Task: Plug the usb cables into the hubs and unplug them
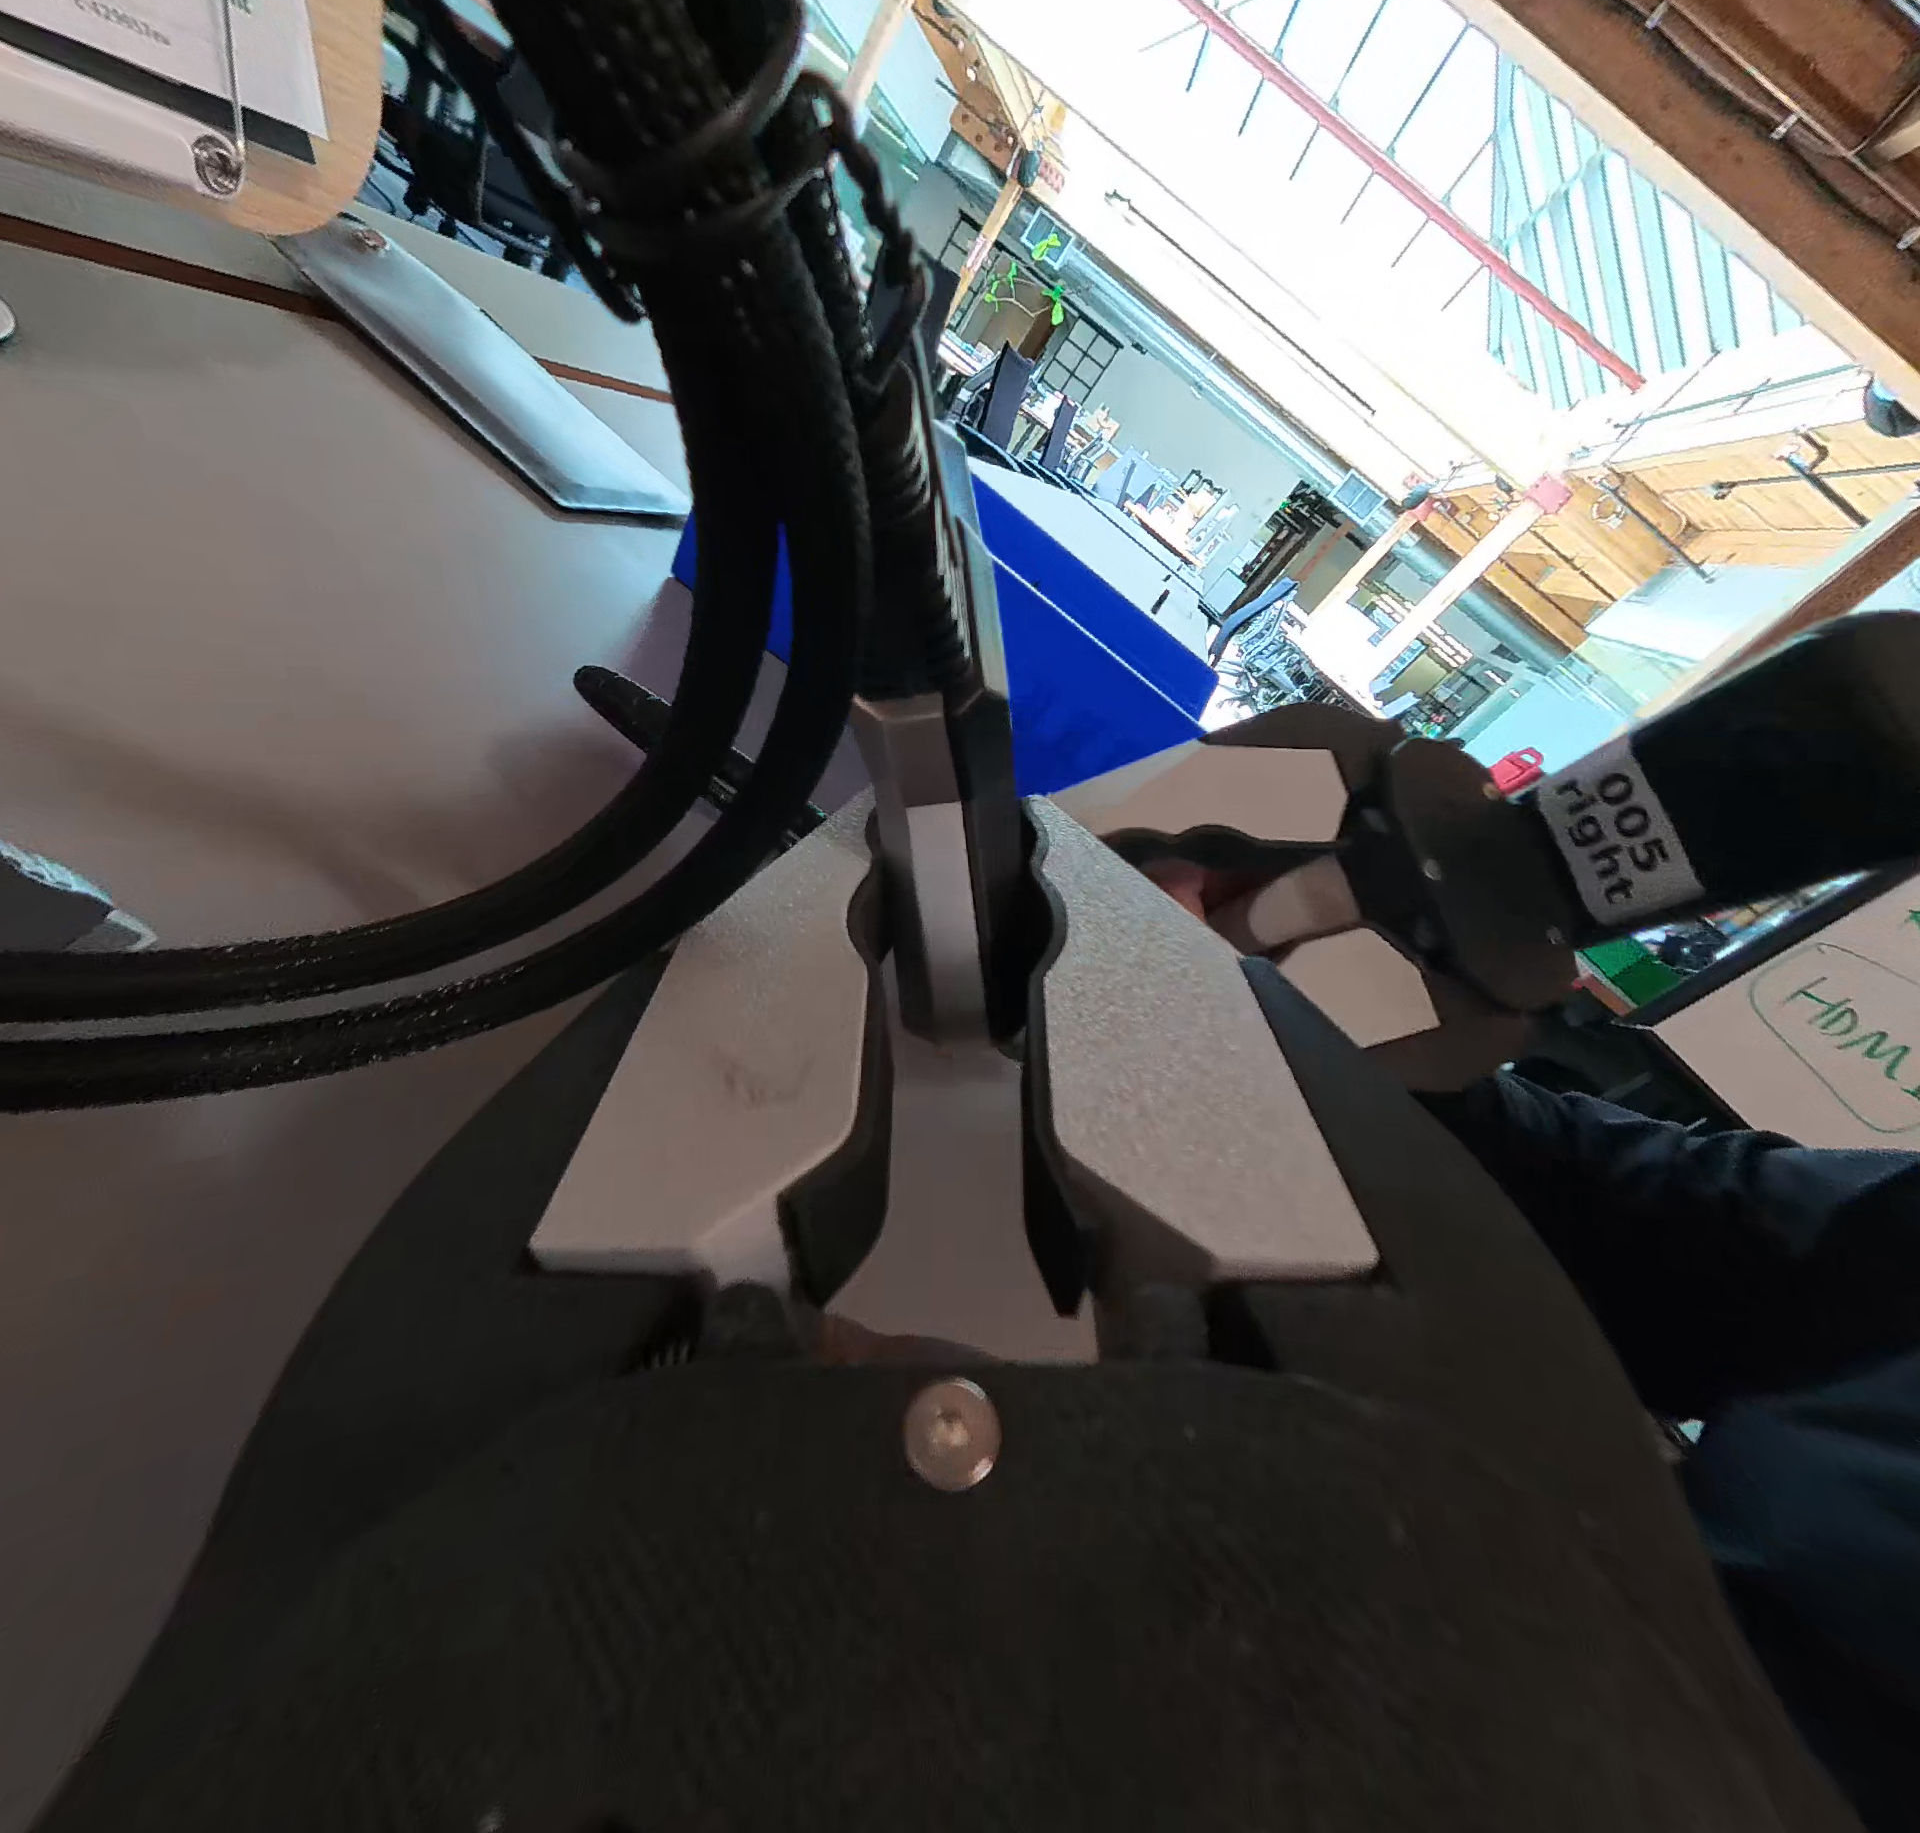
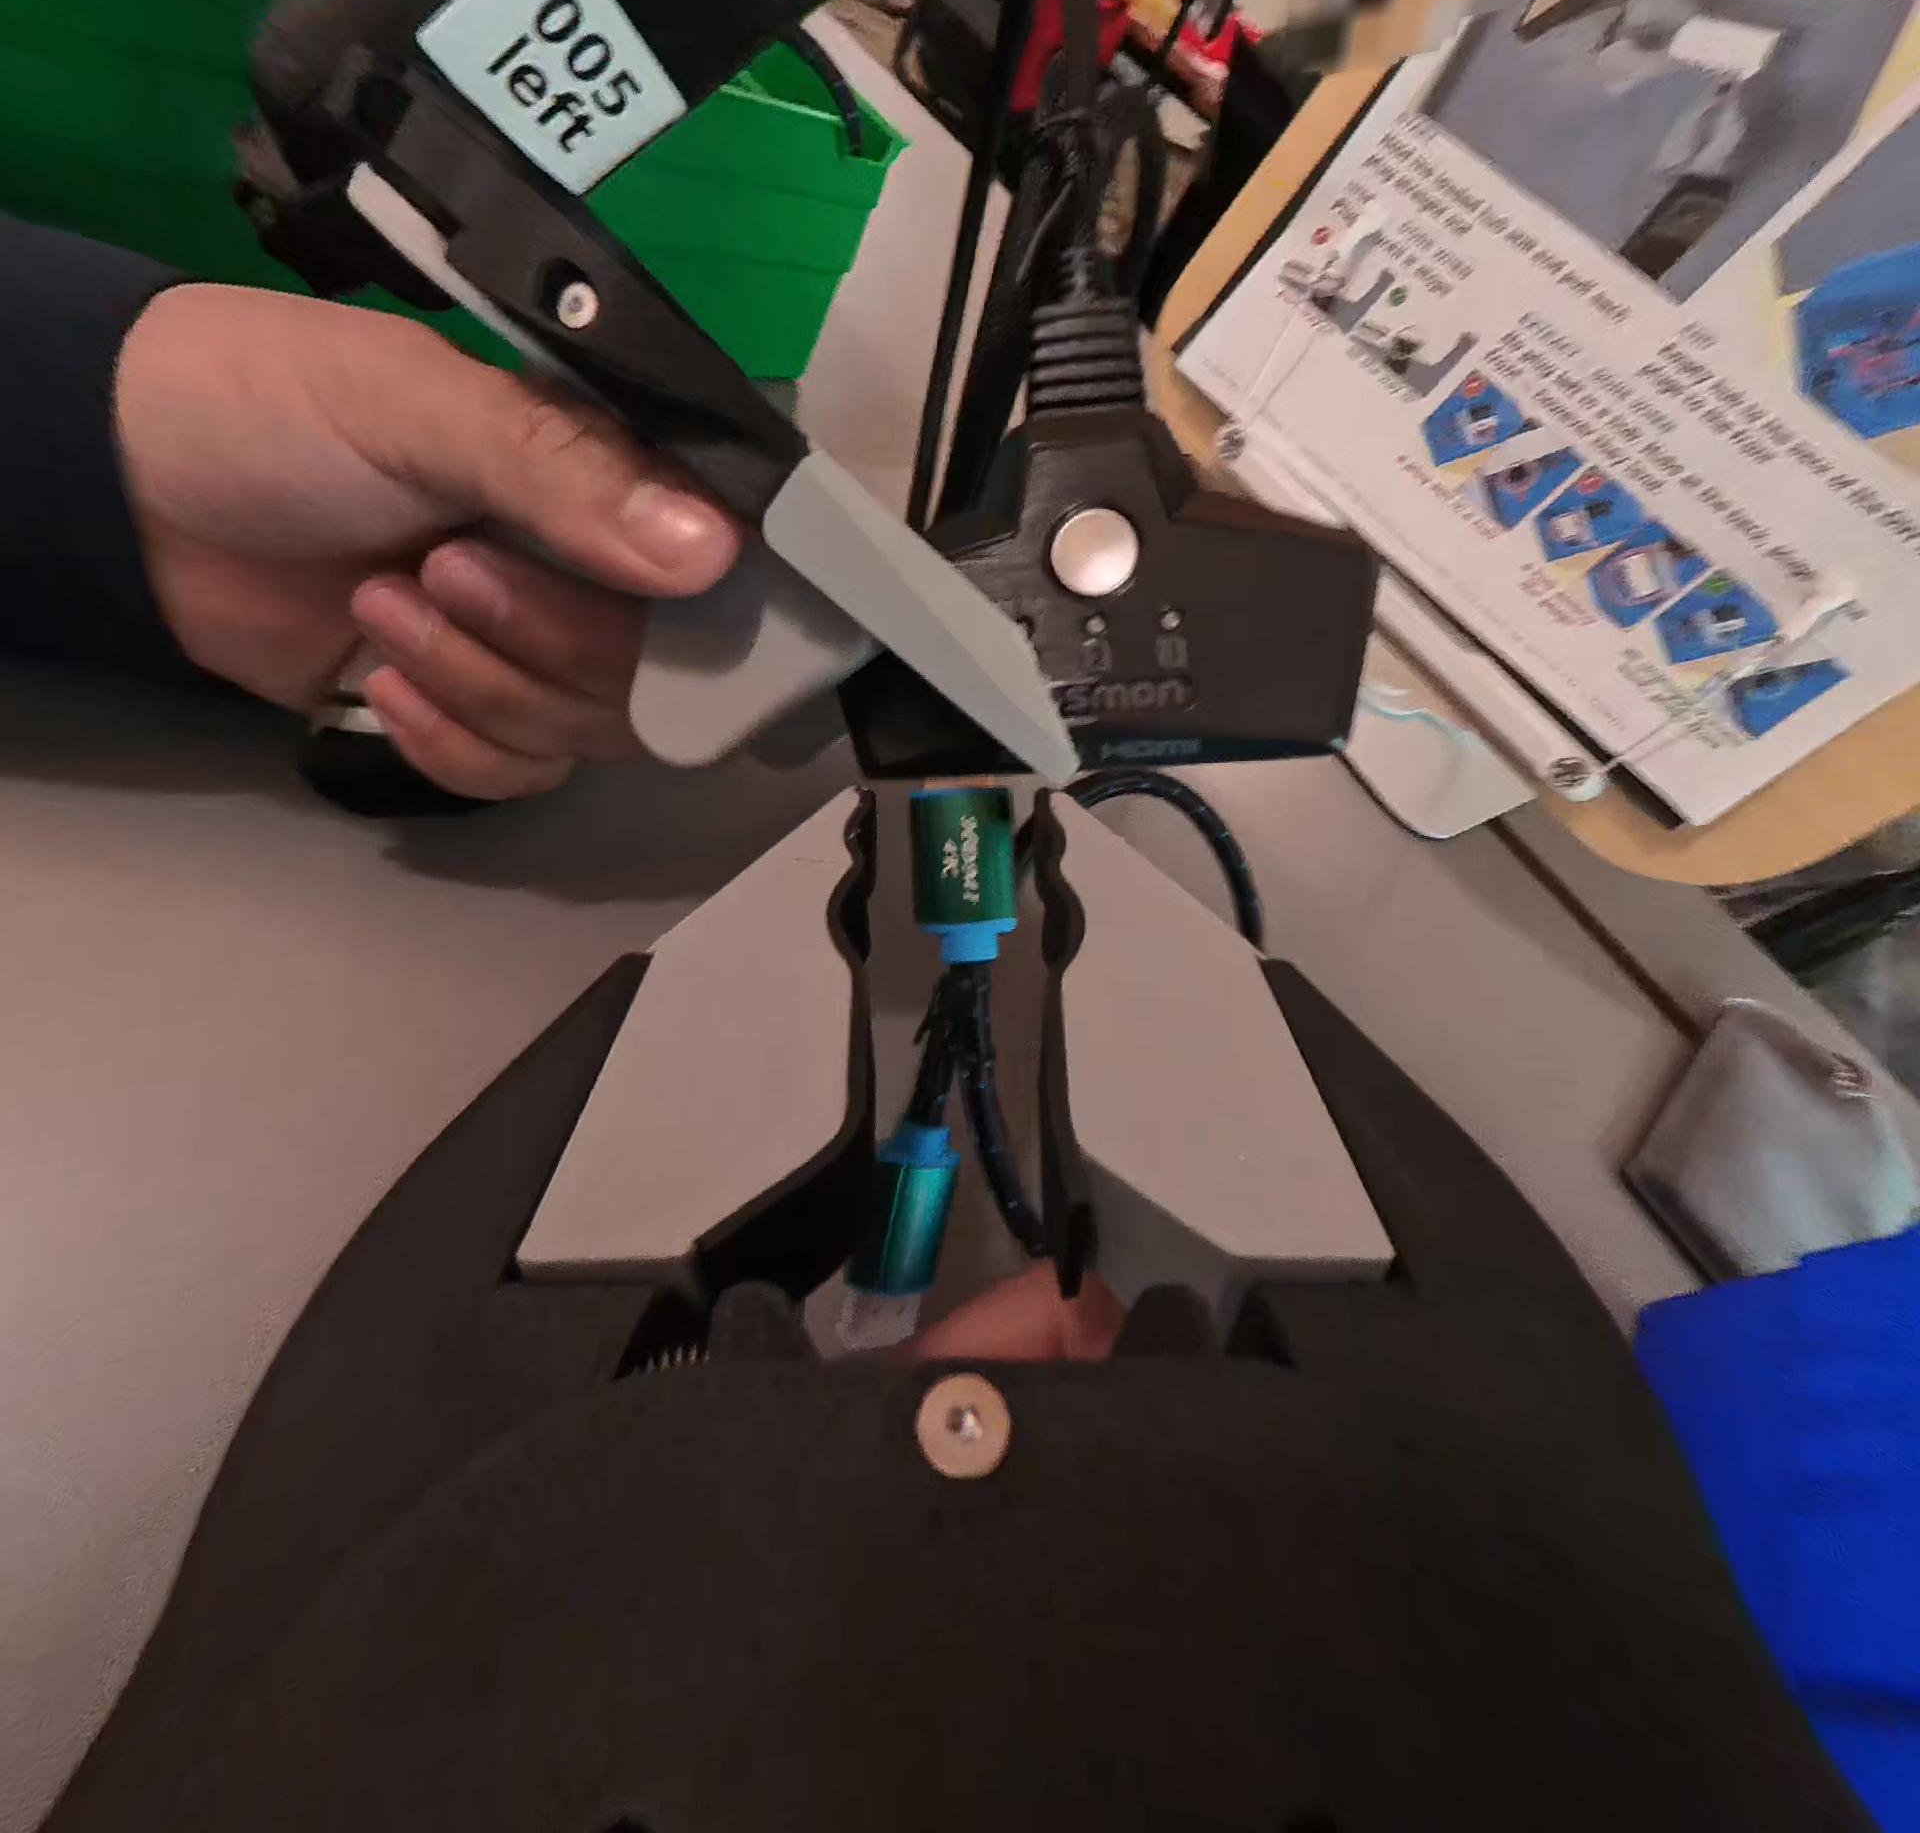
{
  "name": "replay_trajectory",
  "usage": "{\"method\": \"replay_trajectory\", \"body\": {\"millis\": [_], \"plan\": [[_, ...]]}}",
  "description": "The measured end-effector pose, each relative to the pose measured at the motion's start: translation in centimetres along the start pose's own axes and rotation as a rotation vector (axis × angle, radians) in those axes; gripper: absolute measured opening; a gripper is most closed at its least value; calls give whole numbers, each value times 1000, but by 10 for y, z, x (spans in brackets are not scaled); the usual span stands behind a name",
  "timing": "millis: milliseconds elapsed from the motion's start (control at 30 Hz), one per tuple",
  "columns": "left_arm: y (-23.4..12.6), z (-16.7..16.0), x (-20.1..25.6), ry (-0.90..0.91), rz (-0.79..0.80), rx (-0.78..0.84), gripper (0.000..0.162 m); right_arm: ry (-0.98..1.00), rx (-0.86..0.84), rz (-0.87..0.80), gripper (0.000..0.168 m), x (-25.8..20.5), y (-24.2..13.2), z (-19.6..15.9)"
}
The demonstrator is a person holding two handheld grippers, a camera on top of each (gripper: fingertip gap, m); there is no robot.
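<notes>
Bench [image 2: 208,952]: grey top, carries everything here. Green bin [image 2: 727,194] at the far left of the right wrist view, blue box [image 1: 1081,661] behind the cables in the left wrist view; a blue shape also at the right edge of the right wrist view, can't tell if it's the same box. Instruction sheet [image 2: 1558,412] on a wooden board, far right, tilted up off the bench.

Left gripper [image 1: 951,910]: clamped on the black switch box [image 2: 1174,620], gripping it edge-on across its thin sides. Box is black, with a round silver button and small indicator lights on its face, held up off the bench. Hand [image 2: 416,536] wraps the gripper's handle. Bundle of black braided cables [image 1: 727,329] runs up from the far end of the box, tied with a thin strap, then loops down and off left across the bench.

Right gripper [image 2: 956,848]: fingers apart, straddling the green cable plug [image 2: 961,858] with a gap on each side, not touching it. Plug has a blue collar, sits just below the box's near edge with its tip at the port side; can't tell if it's seated. Its dark braided cable doubles back between the fingers, and a second green plug [image 2: 904,1233] lies lower down near the gripper's base.
</notes>
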State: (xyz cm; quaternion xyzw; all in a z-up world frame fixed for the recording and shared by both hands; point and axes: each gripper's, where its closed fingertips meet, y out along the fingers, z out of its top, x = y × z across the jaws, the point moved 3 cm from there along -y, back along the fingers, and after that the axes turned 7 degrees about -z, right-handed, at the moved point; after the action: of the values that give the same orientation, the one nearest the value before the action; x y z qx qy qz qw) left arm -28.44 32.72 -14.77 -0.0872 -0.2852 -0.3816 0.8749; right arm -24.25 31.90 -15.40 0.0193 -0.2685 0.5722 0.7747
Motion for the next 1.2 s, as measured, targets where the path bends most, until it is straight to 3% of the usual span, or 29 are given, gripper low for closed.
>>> {"method": "replay_trajectory", "body": {"millis": [133, 300, 533, 1200], "plan": [[-1, 1, -2, -15, -1, 16, 19, -127, -5, -77, 18, 1, 8, 0], [-3, 4, -2, -30, -4, 35, 19, -230, -16, -160, 18, -1, 16, 0], [-5, -1, -8, 32, 85, -16, 19, -287, -89, -113, 19, -3, 22, -8], [-4, -15, -6, 120, 172, -102, 18, -333, -60, -68, 21, -10, 17, -24]]}}
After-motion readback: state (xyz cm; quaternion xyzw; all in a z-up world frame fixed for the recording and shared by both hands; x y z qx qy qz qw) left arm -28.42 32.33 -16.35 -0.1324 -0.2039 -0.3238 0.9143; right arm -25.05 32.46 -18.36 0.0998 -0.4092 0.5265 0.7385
